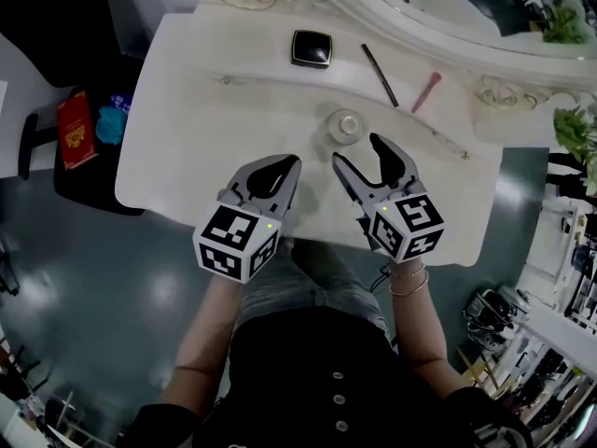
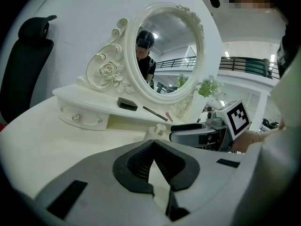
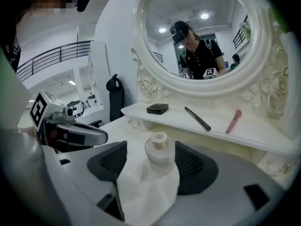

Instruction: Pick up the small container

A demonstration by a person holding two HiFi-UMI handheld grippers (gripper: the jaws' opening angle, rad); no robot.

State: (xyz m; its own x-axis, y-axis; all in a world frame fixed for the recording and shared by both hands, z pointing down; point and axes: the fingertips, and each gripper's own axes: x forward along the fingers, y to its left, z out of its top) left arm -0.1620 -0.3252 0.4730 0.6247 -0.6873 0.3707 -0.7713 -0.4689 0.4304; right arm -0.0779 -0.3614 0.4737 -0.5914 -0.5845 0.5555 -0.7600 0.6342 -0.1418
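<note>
The small container [image 1: 345, 126] is a clear squat jar with a pale cap, standing on the white vanity table [image 1: 187, 147]. My right gripper [image 1: 366, 155] is open just short of it. In the right gripper view the small container [image 3: 160, 152] sits in the gap between the dark pads [image 3: 194, 164], and no contact shows. My left gripper [image 1: 276, 170] rests to its left near the table's front edge, shut with its tips touching and nothing held. The left gripper view shows the container [image 2: 155, 131] beside the right gripper's jaw.
On the raised back shelf lie a black compact [image 1: 311, 49], a black pencil [image 1: 380, 75] and a pink stick [image 1: 425, 91]. An oval mirror [image 3: 202, 36] stands behind them. A black chair [image 1: 56, 26] and a stool holding a red book [image 1: 76, 129] are at the left.
</note>
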